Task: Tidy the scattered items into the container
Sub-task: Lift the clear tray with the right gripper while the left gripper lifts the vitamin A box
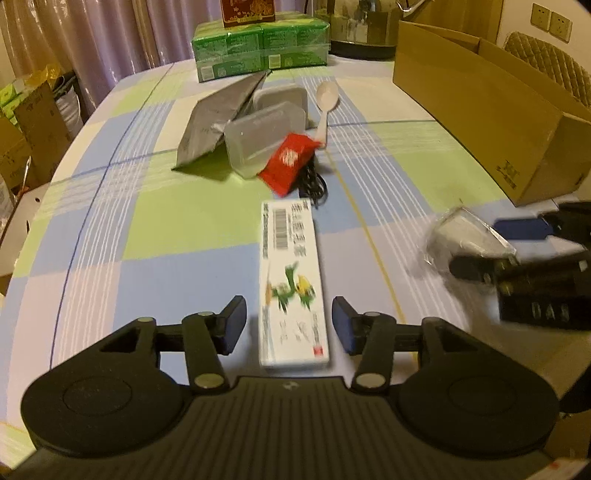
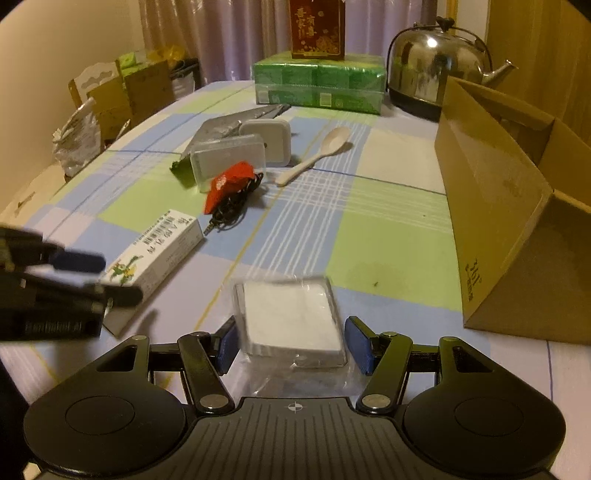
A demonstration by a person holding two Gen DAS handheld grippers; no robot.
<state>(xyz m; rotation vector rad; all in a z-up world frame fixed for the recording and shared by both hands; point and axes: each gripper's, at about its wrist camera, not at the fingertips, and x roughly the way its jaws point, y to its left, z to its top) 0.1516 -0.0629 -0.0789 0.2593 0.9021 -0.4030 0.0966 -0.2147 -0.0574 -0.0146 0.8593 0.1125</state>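
Two grippers: both low over the checked tablecloth (image 1: 155, 236), each with its fingers spread on either side of one item.
Left gripper (image 1: 289, 325): jaws wide apart, nothing clamped; the blue pads stand off both long sides of the white carton, with a clear gap on each side.
White carton (image 1: 291, 284): long, flat on the cloth, barcode end pointing to 12 o'clock in the left wrist view; in the right wrist view it lies at 9 o'clock (image 2: 159, 254), partly behind the left gripper.
Right gripper (image 2: 291, 345): jaws open, pads just beside the wrapped packet's two edges; whether they touch the wrapper cannot be told.
Wrapped packet (image 2: 290, 317): white pad in clear film, flat on the cloth between the right fingers; in the left wrist view it sits blurred at 3 o'clock (image 1: 465, 236).
Cardboard box (image 2: 509, 206): open-topped, standing at the table's right edge, at 2 o'clock from both grippers (image 1: 487, 110).
Cluster at 12 o'clock: red pouch (image 1: 290, 162) lying over a black cable (image 1: 314, 184), touching a clear plastic tub (image 1: 262, 136); a second lidded tub (image 2: 269, 136) behind; a grey foil bag (image 1: 218, 122) to their left.
Spoon (image 2: 314, 155): pale, lying on the cloth just right of the tubs, bowl away from the camera.
Far edge: green wrapped packs (image 2: 317, 83) with a red box (image 2: 317, 27) on top; a steel kettle (image 2: 436, 62) at 1 o'clock.
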